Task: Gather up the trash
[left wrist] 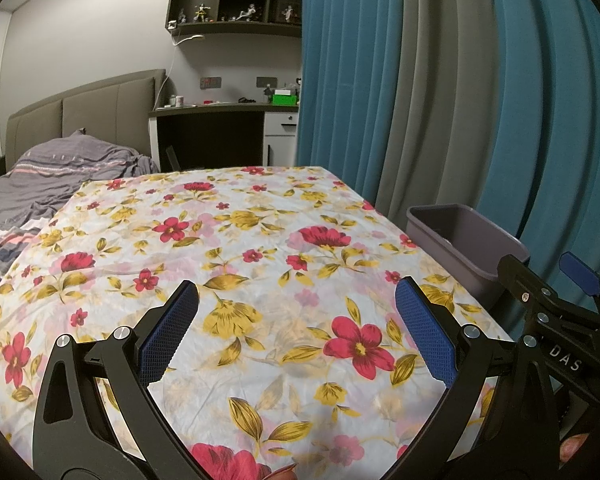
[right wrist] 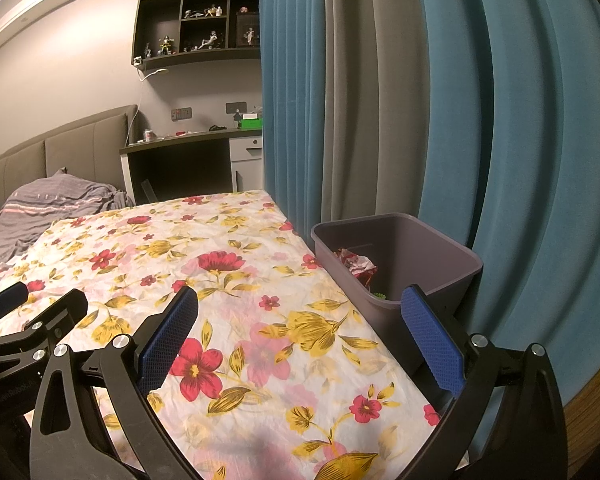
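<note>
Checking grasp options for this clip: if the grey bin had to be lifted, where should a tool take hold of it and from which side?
Grip the grey bin by its thin upper rim, coming from above with one finger inside and one outside. It stands upright and open beside the floral table, and the near wall is the most reachable.

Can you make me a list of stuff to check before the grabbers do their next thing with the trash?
1. Left gripper open and holding nothing: ok.
2. Right gripper open and holding nothing: ok.
3. Grey bin upright beside the table, mouth open: ok.
4. Crumpled wrapper already inside the bin: ok.
5. No trash left on the flowered tablecloth: ok for the part in view; the near edge is hidden behind the grippers.
6. Bin has room for more: ok.
</note>
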A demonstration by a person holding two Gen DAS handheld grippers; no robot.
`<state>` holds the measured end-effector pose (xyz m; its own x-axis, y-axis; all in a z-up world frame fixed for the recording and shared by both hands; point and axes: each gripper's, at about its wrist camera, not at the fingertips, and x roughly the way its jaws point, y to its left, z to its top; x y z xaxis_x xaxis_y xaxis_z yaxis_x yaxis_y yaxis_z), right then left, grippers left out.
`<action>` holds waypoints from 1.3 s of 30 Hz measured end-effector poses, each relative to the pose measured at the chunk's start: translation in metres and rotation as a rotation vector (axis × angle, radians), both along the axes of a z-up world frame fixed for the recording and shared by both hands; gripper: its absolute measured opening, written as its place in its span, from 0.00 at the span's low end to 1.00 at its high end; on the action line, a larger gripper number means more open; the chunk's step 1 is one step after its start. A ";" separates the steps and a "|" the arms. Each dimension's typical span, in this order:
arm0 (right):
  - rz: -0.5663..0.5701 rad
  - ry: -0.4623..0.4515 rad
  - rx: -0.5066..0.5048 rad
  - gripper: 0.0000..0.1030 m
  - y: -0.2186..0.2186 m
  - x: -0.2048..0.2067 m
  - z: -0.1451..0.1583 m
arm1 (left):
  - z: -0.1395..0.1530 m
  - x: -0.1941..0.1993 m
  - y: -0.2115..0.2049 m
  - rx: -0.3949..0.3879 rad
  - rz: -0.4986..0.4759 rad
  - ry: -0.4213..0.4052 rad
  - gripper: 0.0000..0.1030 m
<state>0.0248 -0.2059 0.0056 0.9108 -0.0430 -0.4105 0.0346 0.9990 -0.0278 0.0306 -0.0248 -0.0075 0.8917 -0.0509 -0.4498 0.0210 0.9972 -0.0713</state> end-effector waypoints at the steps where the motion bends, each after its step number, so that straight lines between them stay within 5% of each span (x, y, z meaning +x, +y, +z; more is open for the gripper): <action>1: 0.000 0.000 0.000 0.95 0.001 0.000 0.000 | 0.000 0.000 -0.001 0.000 0.001 0.000 0.94; 24: 0.000 0.004 0.003 0.95 0.003 -0.001 -0.001 | -0.002 -0.003 0.000 -0.001 -0.044 -0.007 0.94; 30: 0.001 0.002 0.003 0.95 0.002 -0.001 -0.001 | -0.002 -0.004 -0.003 0.016 -0.059 -0.016 0.74; 39: 0.001 0.002 0.003 0.95 0.002 0.000 -0.001 | 0.001 -0.006 -0.004 0.028 -0.065 -0.027 0.72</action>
<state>0.0245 -0.2041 0.0051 0.9100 -0.0411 -0.4126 0.0338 0.9991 -0.0251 0.0247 -0.0288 -0.0069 0.8985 -0.0970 -0.4280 0.0877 0.9953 -0.0415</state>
